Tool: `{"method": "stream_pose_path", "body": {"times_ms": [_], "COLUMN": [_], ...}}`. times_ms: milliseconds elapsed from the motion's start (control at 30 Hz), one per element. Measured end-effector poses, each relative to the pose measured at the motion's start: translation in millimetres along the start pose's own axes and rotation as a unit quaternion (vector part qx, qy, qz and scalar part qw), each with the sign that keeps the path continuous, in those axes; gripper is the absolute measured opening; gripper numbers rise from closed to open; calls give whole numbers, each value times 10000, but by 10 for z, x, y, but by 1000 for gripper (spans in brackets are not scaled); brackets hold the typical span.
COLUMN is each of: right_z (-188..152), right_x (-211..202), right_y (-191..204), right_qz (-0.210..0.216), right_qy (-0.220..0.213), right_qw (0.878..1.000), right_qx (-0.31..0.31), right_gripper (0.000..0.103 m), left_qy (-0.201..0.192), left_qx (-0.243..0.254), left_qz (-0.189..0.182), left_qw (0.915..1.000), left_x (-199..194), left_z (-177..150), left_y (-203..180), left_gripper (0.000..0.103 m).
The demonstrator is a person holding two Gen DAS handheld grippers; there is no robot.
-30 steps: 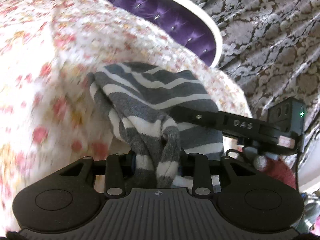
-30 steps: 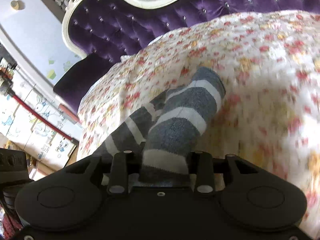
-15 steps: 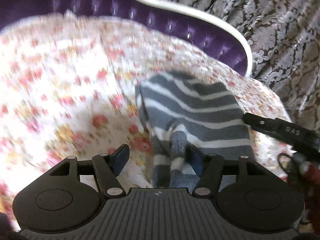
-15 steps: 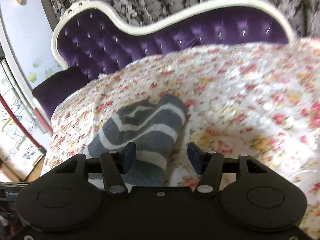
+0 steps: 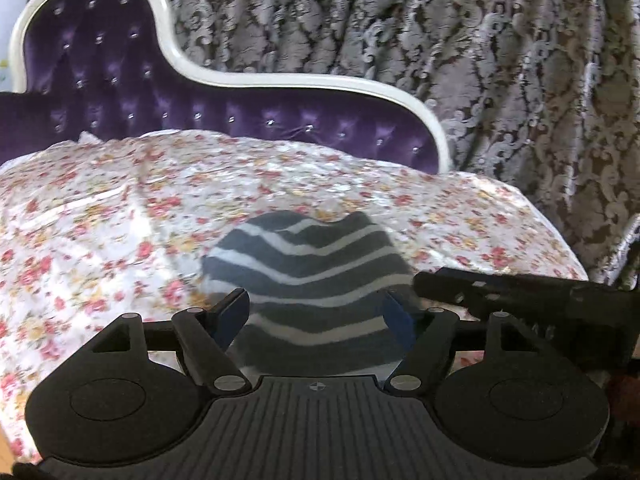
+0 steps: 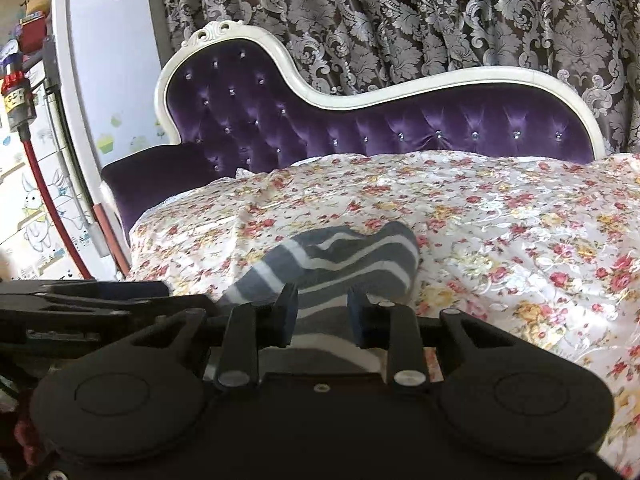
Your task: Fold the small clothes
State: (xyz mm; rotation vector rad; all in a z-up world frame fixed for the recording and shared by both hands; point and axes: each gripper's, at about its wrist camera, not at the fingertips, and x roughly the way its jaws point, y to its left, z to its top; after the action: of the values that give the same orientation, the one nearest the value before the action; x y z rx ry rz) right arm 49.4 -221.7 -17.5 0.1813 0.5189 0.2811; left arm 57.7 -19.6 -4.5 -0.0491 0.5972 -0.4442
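A grey sock with white stripes (image 5: 312,276) lies folded on the floral sheet (image 5: 100,216). It also shows in the right wrist view (image 6: 344,260). My left gripper (image 5: 316,314) is open, its fingers apart on either side of the sock's near end, not pinching it. My right gripper (image 6: 322,312) is open with a narrower gap, its fingers over the sock's near edge. The right gripper's body shows at the right of the left wrist view (image 5: 520,296).
A purple tufted sofa back with a white frame (image 6: 360,120) rises behind the sheet. Patterned grey curtains (image 5: 480,60) hang behind it. A white door and a cabinet with cartoon stickers (image 6: 48,200) stand at the left in the right wrist view.
Both grippers were shut on the sock and have let it go. They have pulled back and tilted up. The sock now lies flat and folded on the sheet.
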Motion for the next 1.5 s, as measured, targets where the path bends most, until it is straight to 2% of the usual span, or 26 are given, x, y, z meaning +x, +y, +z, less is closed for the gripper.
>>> {"method": "stream_pose_path", "body": {"times_ms": [133, 333, 633, 767, 900, 1100, 1200, 1300, 1500], "right_z": [-108, -316, -340, -259, -92, 153, 155, 30, 27], "right_x": [44, 207, 219, 208, 120, 323, 532, 816, 730], "right_y": [-21, -58, -54, -62, -99, -127, -153, -273, -271], "right_qz": [-4, -47, -1, 75, -28, 15, 39, -245, -267], "right_qy": [193, 700, 787, 827, 399, 244, 399, 843, 721], "right_qw": [9998, 9975, 9969, 9965, 9992, 9996, 9991, 9961, 9970], "right_qx": [70, 106, -66, -53, -47, -136, -135, 0, -14], "right_gripper": [38, 38, 38, 38, 39, 41, 41, 35, 36], "left_qy": [-33, 468, 378, 426, 470, 493, 507, 488, 519], "left_qx": [-106, -565, -1057, -942, -860, -855, -738, -600, -440], "left_qz": [-256, -282, -321, -239, -166, -150, -107, -83, -4], "left_qw": [9996, 9969, 9932, 9944, 9950, 9950, 9959, 9970, 9977], "left_x": [75, 348, 359, 360, 360, 368, 377, 387, 394], "left_z": [-82, -219, -302, -308, -312, -296, -283, -279, -261], "left_y": [24, 218, 369, 337, 330, 318, 286, 254, 208], "left_gripper": [72, 71, 71, 71, 71, 71, 72, 72, 72]}}
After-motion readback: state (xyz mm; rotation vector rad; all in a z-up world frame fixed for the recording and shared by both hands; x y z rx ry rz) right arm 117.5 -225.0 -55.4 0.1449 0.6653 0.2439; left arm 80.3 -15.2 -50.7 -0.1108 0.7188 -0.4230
